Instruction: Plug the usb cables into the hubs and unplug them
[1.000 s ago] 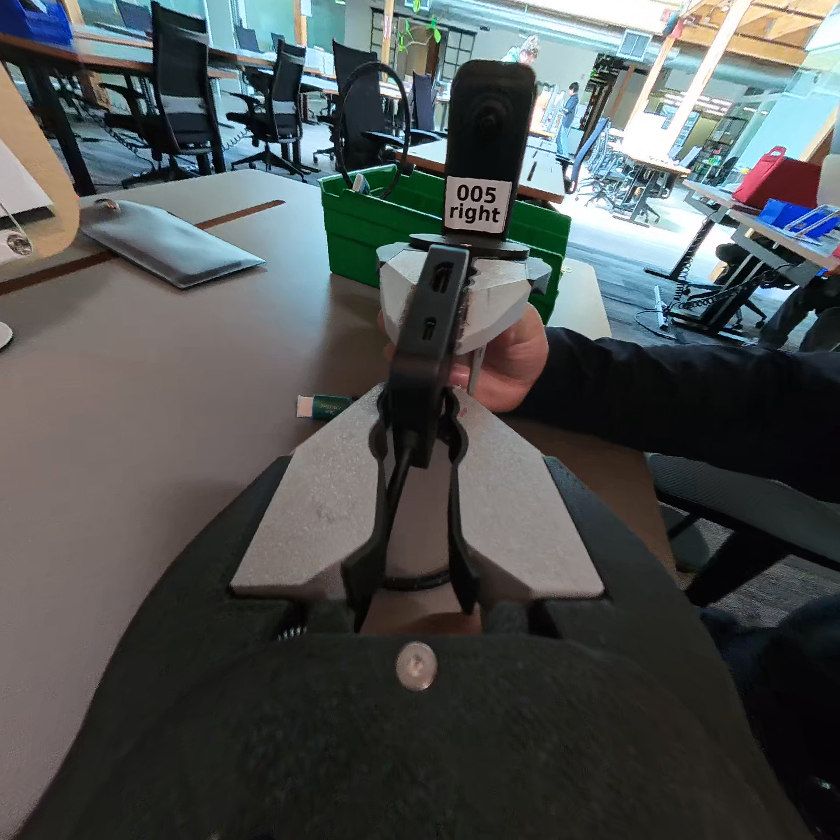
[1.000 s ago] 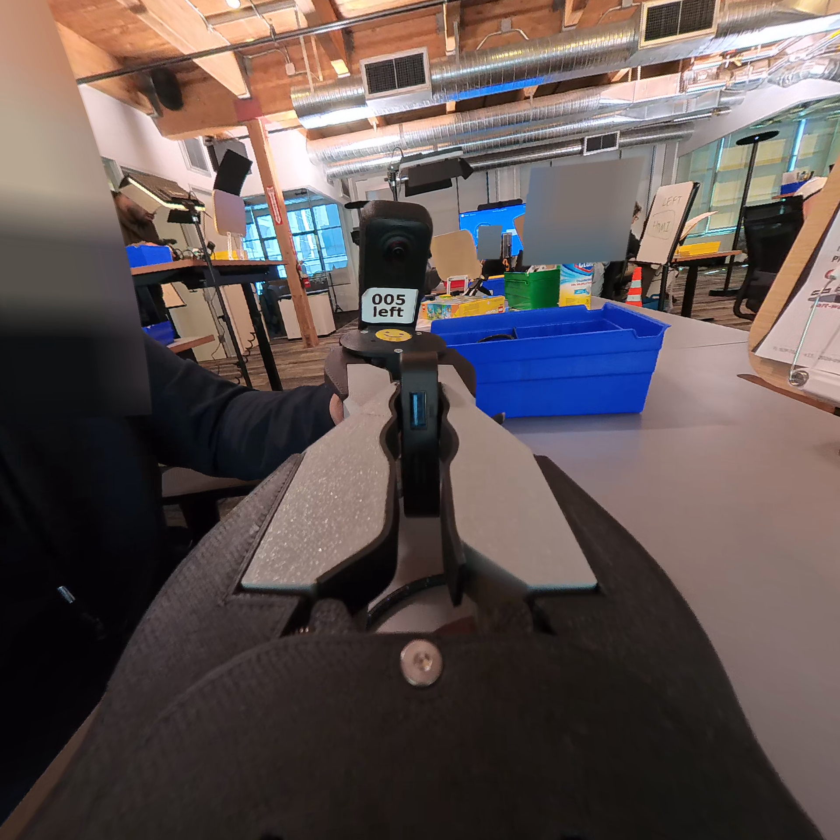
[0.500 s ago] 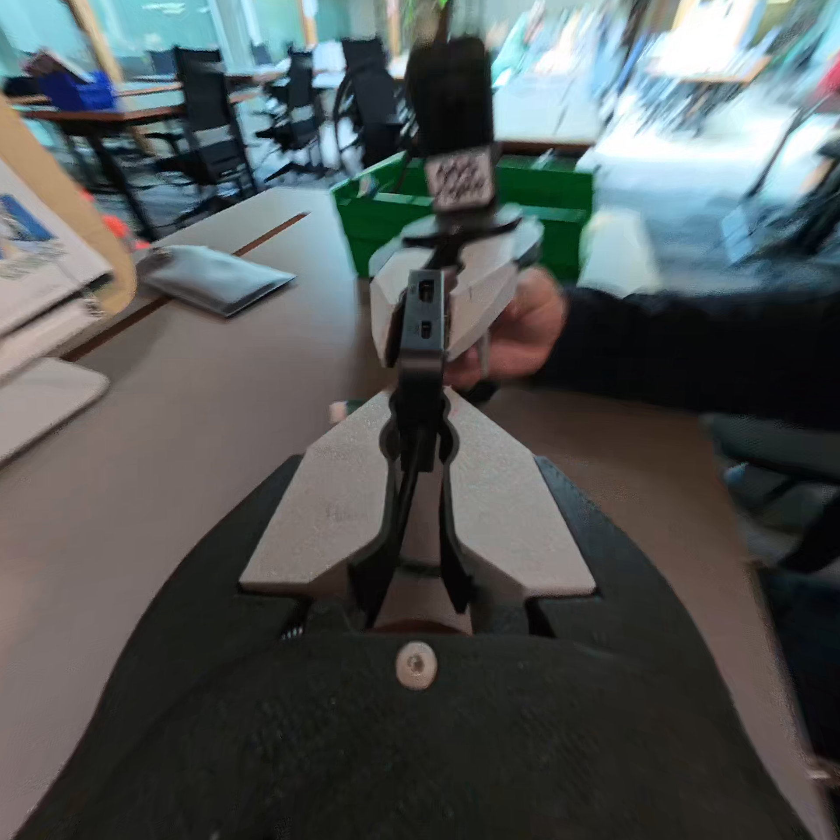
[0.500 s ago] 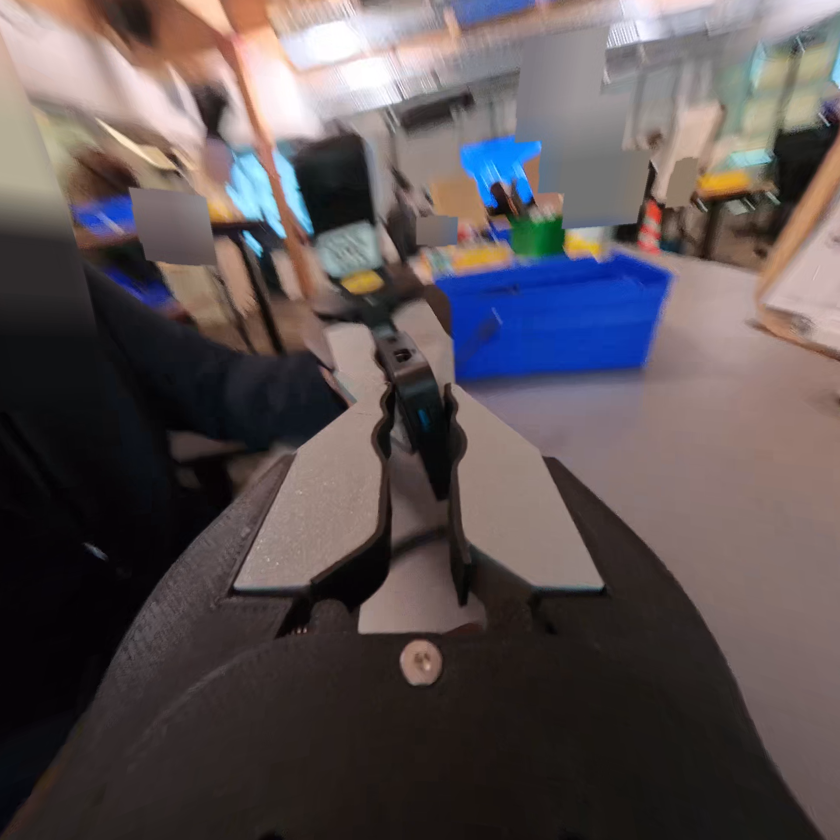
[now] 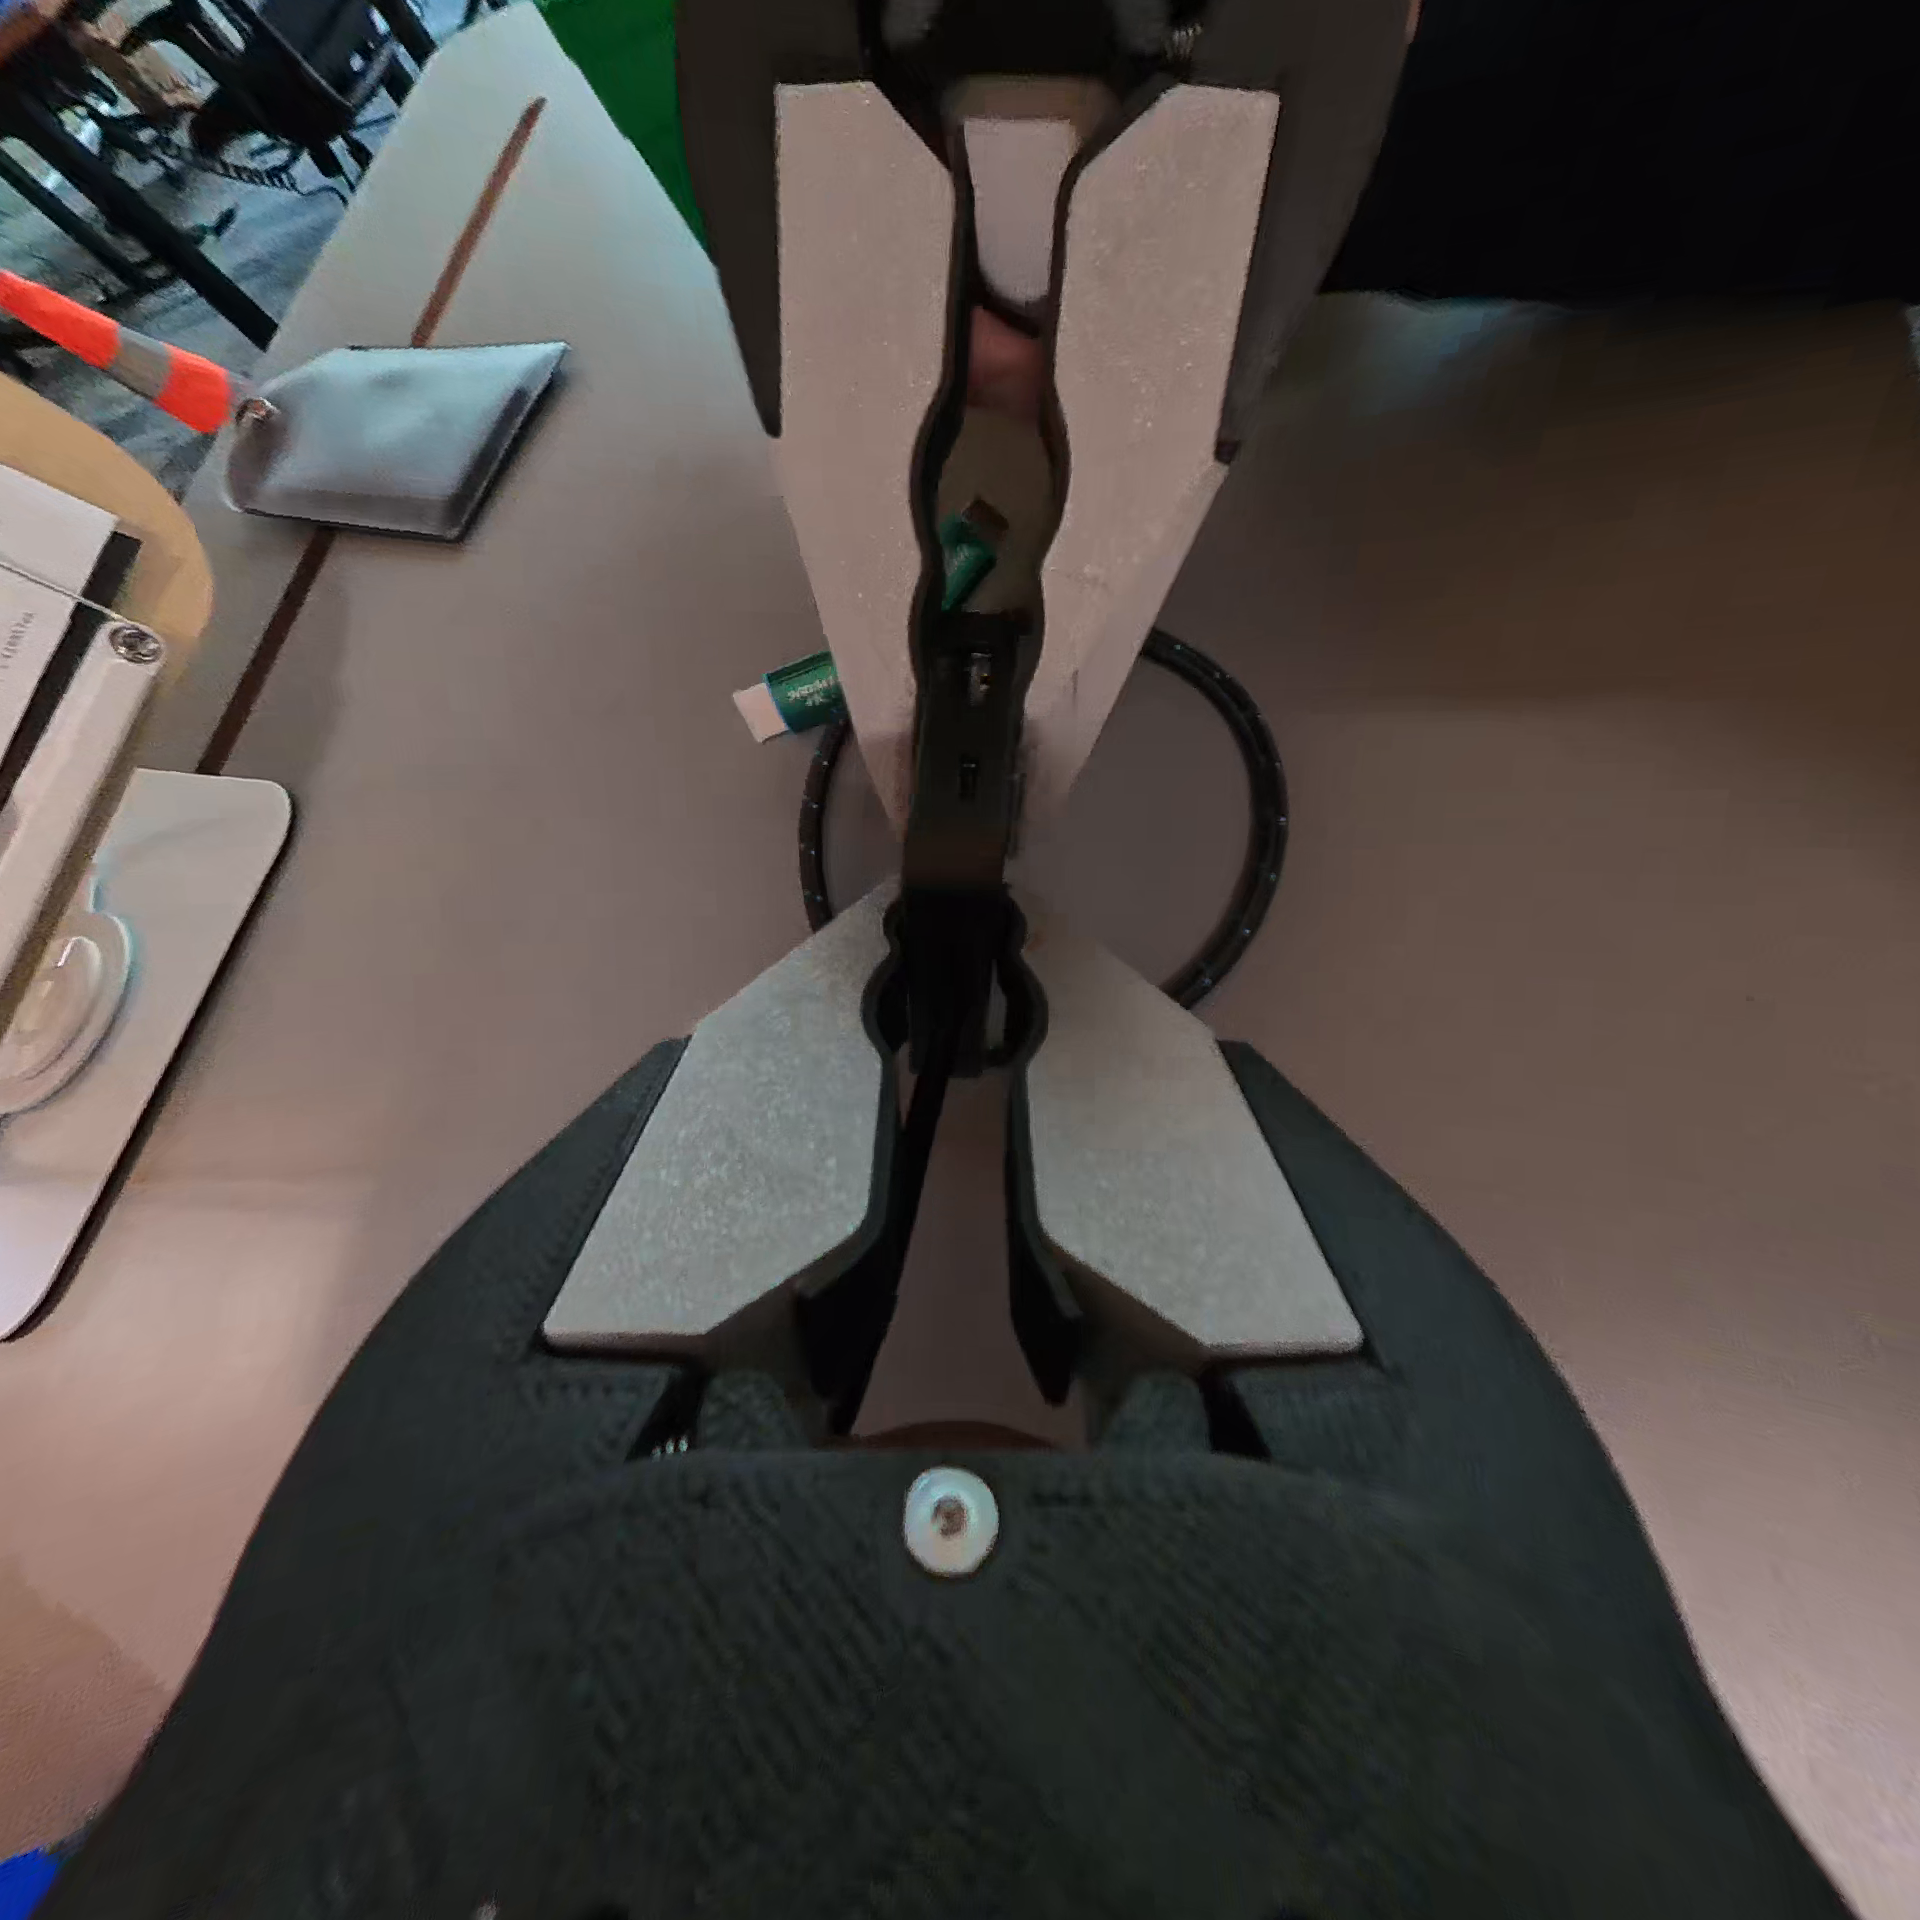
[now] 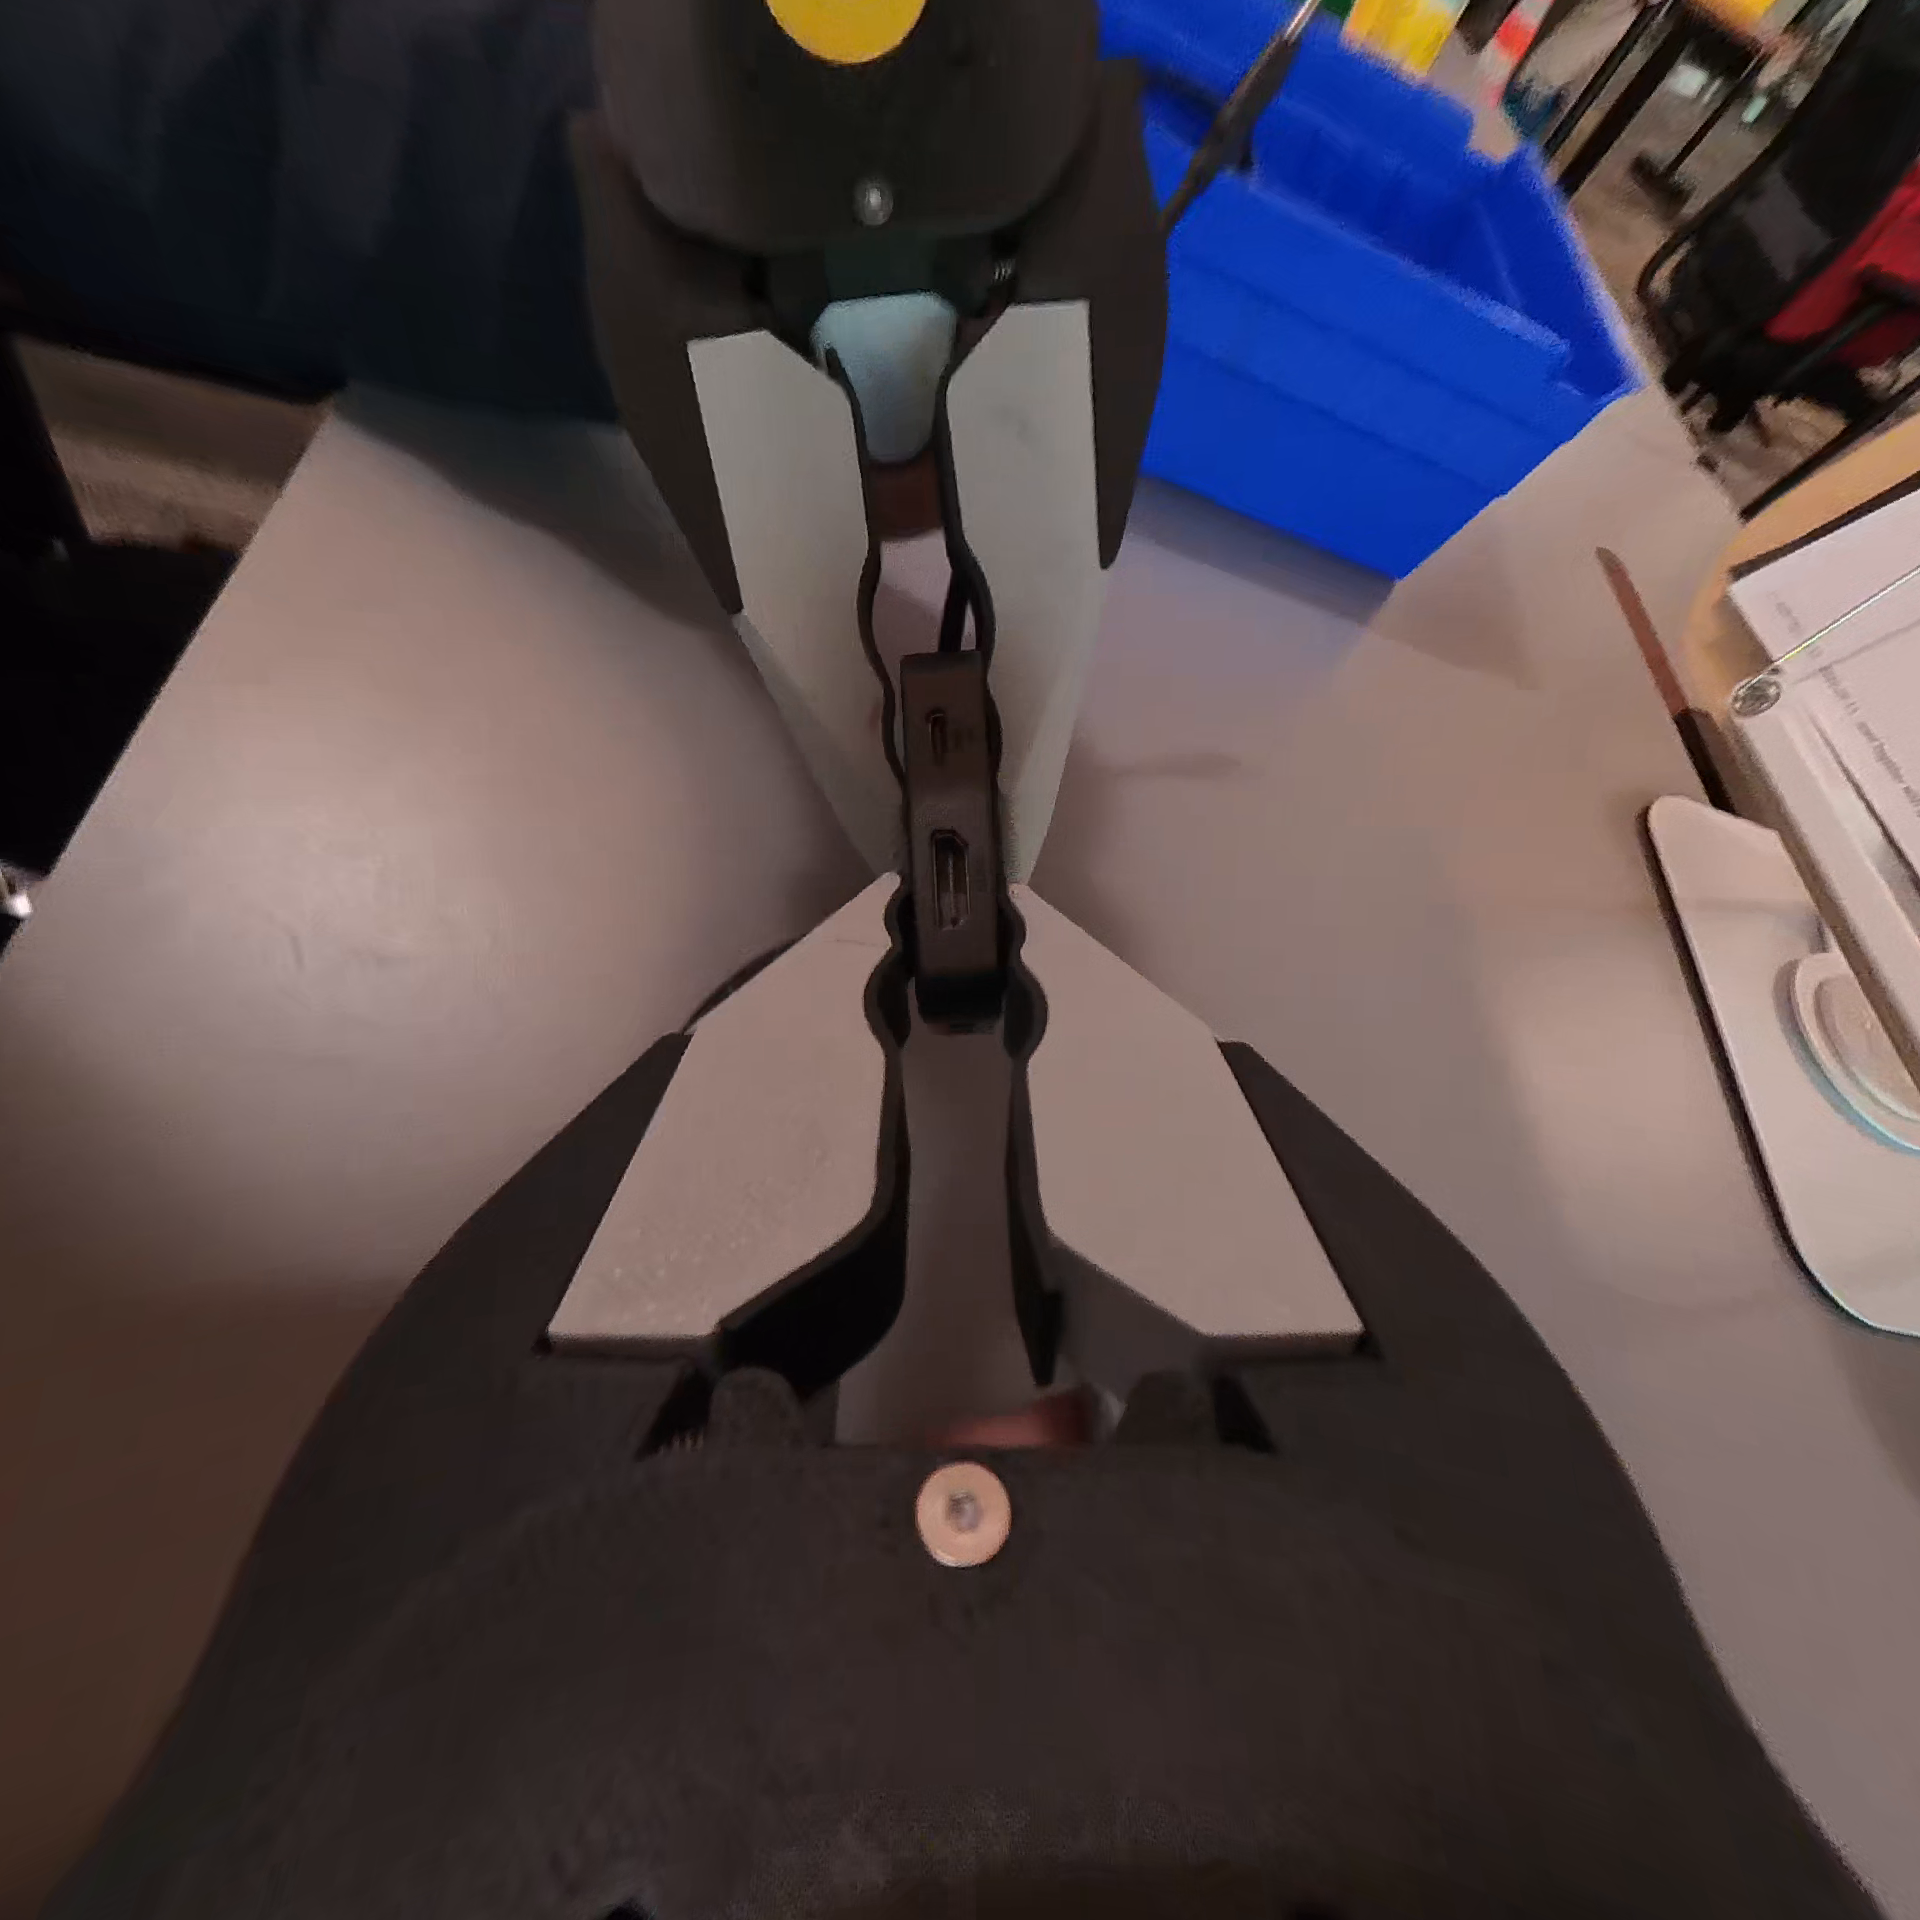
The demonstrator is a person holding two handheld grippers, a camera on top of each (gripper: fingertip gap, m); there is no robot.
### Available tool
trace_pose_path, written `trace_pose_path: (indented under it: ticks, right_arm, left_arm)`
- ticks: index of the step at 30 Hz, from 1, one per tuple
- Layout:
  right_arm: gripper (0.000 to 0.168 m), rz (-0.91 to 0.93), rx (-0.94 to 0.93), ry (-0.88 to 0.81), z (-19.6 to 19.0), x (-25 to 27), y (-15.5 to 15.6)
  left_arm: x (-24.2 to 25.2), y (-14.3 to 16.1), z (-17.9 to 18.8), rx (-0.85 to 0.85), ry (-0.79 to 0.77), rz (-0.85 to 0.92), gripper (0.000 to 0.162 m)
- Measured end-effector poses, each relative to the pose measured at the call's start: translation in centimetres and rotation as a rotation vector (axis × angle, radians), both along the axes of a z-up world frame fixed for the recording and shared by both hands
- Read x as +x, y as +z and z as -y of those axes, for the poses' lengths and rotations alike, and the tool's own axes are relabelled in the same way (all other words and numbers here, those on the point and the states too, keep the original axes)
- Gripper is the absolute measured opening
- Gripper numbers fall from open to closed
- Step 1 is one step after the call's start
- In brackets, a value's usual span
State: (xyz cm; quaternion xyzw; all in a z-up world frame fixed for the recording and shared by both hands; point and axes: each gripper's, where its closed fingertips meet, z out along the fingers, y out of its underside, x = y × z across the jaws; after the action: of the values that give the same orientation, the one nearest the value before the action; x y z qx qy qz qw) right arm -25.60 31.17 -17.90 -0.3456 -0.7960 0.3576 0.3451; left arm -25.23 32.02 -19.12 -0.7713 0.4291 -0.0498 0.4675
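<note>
**Left wrist view.** The camera has pitched down: a second ago it looked across the room, and it now looks onto the table point(image 5: 1558, 727). The left tongs point(image 5: 951, 914) are closed on the near end of a black hub point(image 5: 966, 727), where its cable leaves. The right tongs point(image 5: 961, 821) reach in from the far side, tip to tip with the left, and clamp the same hub. The hub sits between the two, just above the table. The cable point(image 5: 1257, 810) lies in a loop on the table under it. A small green-and-white tube point(image 5: 795, 696) lies just left of the loop. A grey pouch point(image 5: 395, 436) lies far left, and a stand base point(image 5: 156, 935) sits at the left edge. A green bin point(image 5: 623, 62) stands at the far edge.

**Right wrist view.** This view has dropped likewise. The right tongs point(image 6: 954, 904) are closed on the hub point(image 6: 948, 748), ports facing the camera. The left tongs point(image 6: 951, 831) grip its far part. The table point(image 6: 416, 831) is grey. A blue bin point(image 6: 1351, 364) stands far right, near the stand base point(image 6: 1818, 1039) at the right edge.
</note>
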Motion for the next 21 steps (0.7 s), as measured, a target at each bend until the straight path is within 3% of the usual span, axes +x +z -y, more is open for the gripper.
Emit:
trace_pose_path:
  ticks: [5, 9, 13, 15, 21]
  right_arm:
    - [0.010, -0.187, -0.186, 0.021, -0.1, 0.5, 3.8]
    - [0.009, -0.250, -0.302, 0.042, 0.0, 0.7, 4.9]
    - [0.009, -0.303, -0.392, 0.083, 0.2, 1.1, 6.2]
    - [0.010, -0.324, -0.426, 0.101, 0.3, 1.3, 6.7]
    - [0.014, -0.282, -0.465, 0.065, -0.3, 0.8, 6.4]
  left_arm:
    - [0.4, 4.4, -0.7, 0.078, 0.022, 0.333, 0.027]
    - [0.3, 5.4, -0.8, 0.140, 0.053, 0.372, 0.034]
    - [1.5, 6.2, -0.1, 0.077, -0.005, 0.511, 0.016]
    - [2.0, 6.4, 0.0, -0.007, -0.019, 0.640, 0.015]
    - [1.6, 6.0, -0.6, 0.078, 0.003, 0.521, 0.012]
